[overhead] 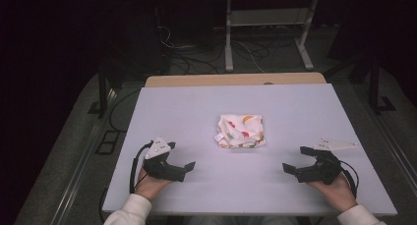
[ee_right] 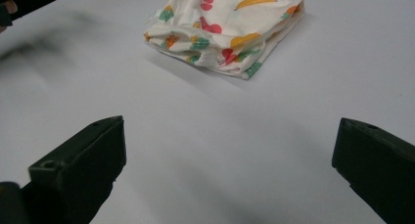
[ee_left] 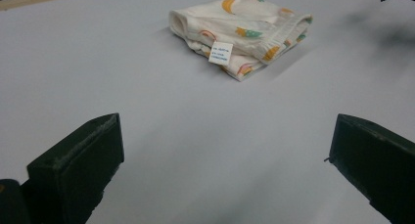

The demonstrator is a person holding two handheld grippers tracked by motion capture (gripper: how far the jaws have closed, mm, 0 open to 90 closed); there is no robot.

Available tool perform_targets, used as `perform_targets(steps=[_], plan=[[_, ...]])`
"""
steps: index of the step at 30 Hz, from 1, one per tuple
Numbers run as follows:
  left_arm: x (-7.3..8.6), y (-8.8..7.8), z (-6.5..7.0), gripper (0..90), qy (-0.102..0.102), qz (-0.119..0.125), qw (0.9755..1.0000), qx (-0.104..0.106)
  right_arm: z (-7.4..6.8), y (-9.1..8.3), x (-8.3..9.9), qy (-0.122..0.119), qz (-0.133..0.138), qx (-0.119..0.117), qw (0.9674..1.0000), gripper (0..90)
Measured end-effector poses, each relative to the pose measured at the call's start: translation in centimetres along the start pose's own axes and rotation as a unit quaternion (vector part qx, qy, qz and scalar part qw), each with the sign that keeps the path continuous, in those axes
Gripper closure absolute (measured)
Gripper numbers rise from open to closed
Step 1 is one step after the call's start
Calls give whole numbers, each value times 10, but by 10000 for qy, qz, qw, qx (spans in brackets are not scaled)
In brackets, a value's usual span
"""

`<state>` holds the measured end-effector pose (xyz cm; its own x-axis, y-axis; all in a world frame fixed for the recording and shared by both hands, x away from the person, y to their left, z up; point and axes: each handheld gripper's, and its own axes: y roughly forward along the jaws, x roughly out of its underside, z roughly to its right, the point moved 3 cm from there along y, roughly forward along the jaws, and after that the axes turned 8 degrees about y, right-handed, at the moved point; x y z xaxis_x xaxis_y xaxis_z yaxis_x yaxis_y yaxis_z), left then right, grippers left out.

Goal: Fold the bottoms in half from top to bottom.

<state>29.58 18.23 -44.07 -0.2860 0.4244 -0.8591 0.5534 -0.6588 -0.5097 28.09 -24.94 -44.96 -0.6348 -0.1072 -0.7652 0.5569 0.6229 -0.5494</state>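
Folding looks finished: folded garment lies compact at mid-table; left gripper and right gripper rest near, jaws spread, holding nothing, well apart from it; seemingly nothing left.

A cream folded cloth printed with orange, red and green shapes lies on a pale lavender table.

my left gripper: jaws wide apart, nothing between | folded cloth ahead on the table, well apart | white tag, print too small to read
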Motion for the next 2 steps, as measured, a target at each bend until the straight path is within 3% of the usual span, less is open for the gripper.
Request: perform_targets(steps=[2], plan=[[1,1,2,0,35,-19,10000,51,1,0,2,6,-5,-11,10000,0]])
